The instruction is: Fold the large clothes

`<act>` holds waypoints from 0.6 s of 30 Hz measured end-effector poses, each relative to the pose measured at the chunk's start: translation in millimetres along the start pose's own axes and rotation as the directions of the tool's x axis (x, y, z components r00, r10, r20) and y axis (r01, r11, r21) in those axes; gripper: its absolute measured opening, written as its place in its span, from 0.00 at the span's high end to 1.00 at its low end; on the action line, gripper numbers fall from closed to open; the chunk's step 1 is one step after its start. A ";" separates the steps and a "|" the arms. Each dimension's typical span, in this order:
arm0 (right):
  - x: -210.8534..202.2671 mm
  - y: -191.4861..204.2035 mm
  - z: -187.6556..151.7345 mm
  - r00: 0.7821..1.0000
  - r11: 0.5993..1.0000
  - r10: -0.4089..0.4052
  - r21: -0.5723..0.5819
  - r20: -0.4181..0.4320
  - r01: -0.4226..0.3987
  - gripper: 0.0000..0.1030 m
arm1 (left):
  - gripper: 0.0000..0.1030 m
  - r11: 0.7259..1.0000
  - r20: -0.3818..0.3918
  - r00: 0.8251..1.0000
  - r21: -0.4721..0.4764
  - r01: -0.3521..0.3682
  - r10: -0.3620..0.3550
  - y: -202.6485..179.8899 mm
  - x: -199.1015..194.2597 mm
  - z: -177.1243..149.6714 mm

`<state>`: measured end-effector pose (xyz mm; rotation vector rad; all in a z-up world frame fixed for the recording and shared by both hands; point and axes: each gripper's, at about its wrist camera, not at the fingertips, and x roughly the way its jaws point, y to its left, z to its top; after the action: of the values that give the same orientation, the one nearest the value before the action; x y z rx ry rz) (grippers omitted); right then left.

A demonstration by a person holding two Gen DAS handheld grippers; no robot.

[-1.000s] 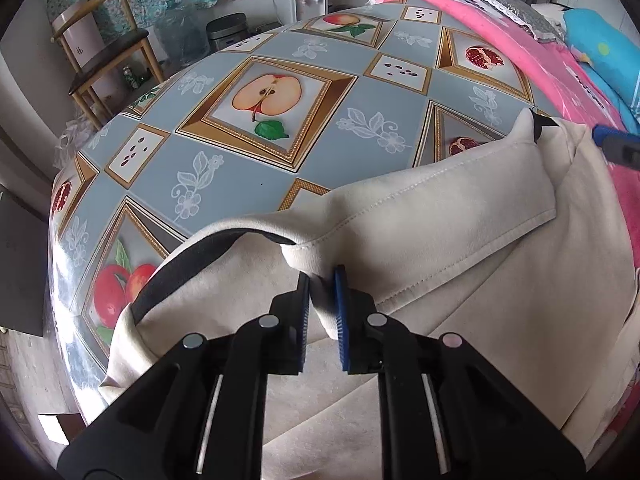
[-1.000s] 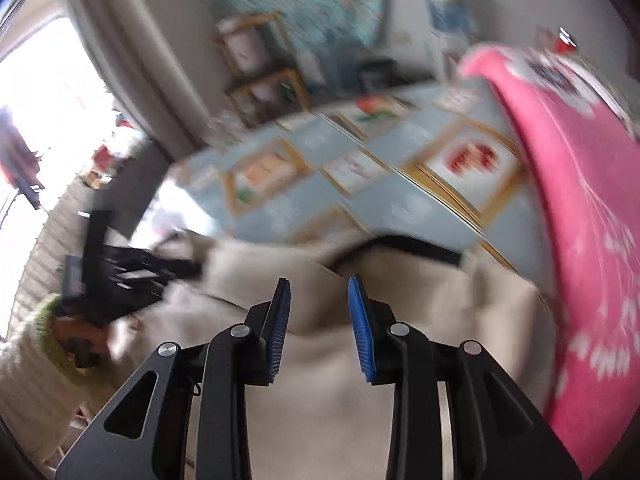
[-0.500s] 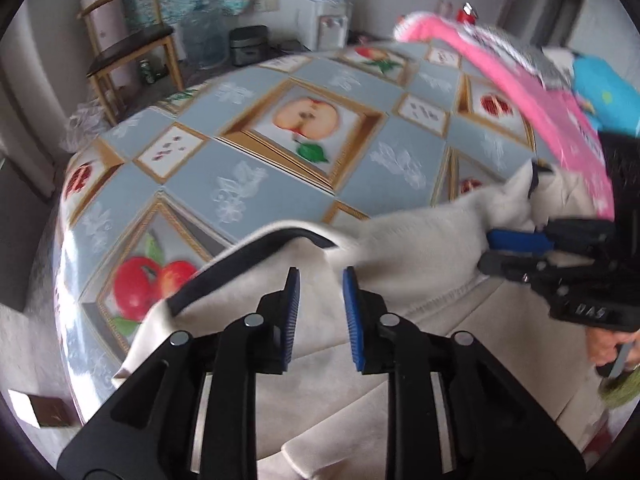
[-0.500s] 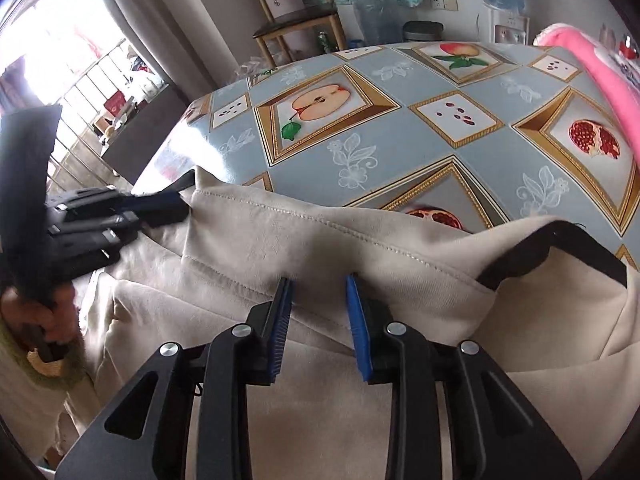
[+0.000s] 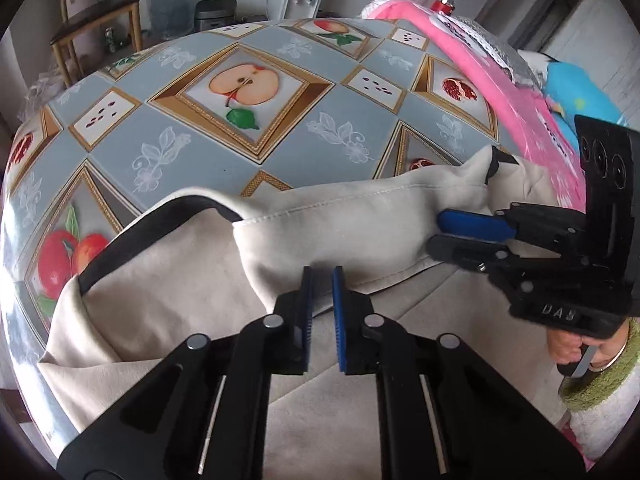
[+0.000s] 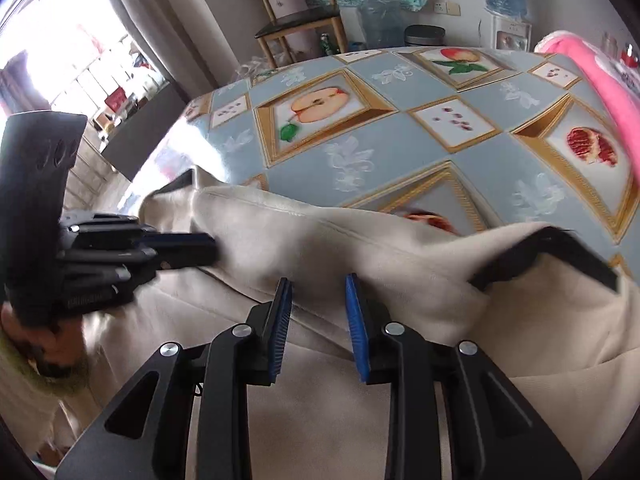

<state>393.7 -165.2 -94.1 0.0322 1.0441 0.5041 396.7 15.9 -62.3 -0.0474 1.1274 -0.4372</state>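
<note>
- Where the round table with its grey-blue oilcloth of framed apples and pomegranates (image 5: 188,152) fills the room beyond both sets of jaws, its near part is covered by the garment.
- The large cream garment of soft cloth with a black-lined collar (image 5: 168,280) lies spread on the table, under and ahead of both grippers; its collar band is raised in a ridge that runs across just beyond the fingertips.
- A pink blanket with white trim (image 5: 472,60) lies on the table's far right, well apart from the left jaws and past the right-hand end of the collar.
- A wooden chair with a dark seat (image 6: 300,24) stands off beyond the table, far ahead of the right jaws.
- The right gripper (image 6: 318,312), black with blue pads, points down at the ridge; its jaws stand part open, cloth lies between them, and I cannot tell whether the pads press on it.
- The left gripper (image 5: 322,292), of the same make, is closing, with only a narrow slit left between its jaws; the fold's lower edge sits at the tips, and I cannot tell whether cloth is pinched.
- A hand in a green knitted cuff (image 5: 576,350) holds the right gripper's handle.
</note>
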 end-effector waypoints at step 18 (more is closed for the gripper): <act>17.6 32.3 28.6 0.999 0.998 0.047 -0.049 -0.026 -0.048 0.88 | 0.91 0.998 0.019 0.999 -0.046 0.046 -0.046 8.7 -0.6 -3.8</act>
<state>412.2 -123.3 -85.4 0.0067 1.0569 0.5744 395.8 24.8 -65.7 -0.1181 1.1210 -0.4507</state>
